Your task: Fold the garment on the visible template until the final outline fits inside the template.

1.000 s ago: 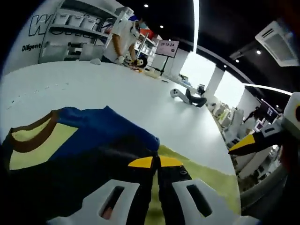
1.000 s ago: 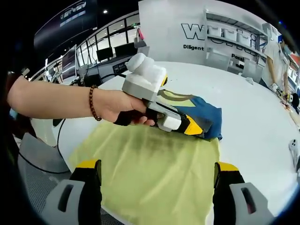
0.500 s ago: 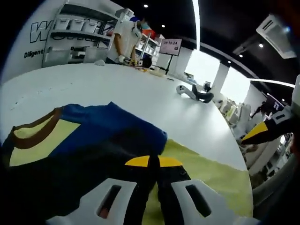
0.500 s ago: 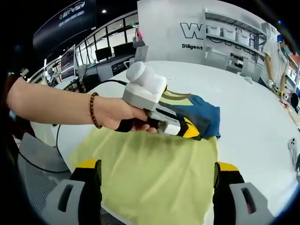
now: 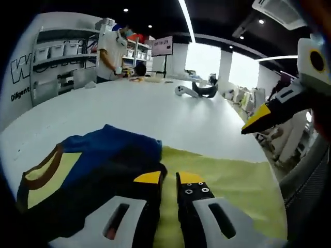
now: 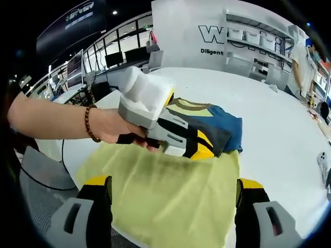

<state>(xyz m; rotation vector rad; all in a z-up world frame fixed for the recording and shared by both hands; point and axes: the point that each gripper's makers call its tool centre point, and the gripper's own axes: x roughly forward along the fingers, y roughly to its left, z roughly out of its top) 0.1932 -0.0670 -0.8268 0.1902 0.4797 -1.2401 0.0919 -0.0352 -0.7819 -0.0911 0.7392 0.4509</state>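
Left gripper view: jaws together at garment (image 5: 98,165) edge on template (image 5: 227,181); right jaws apart

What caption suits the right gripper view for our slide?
Left gripper meets a folded blue garment beside the yellow-green template.

A yellow-green rectangular cloth template (image 6: 165,191) lies on the round white table (image 6: 279,134). At its far edge sits a bunched blue, black and yellow garment (image 6: 217,126). A hand (image 6: 111,126) holds the left gripper (image 6: 199,150) over that edge. The right gripper's (image 6: 173,196) jaws stand wide apart above the template.
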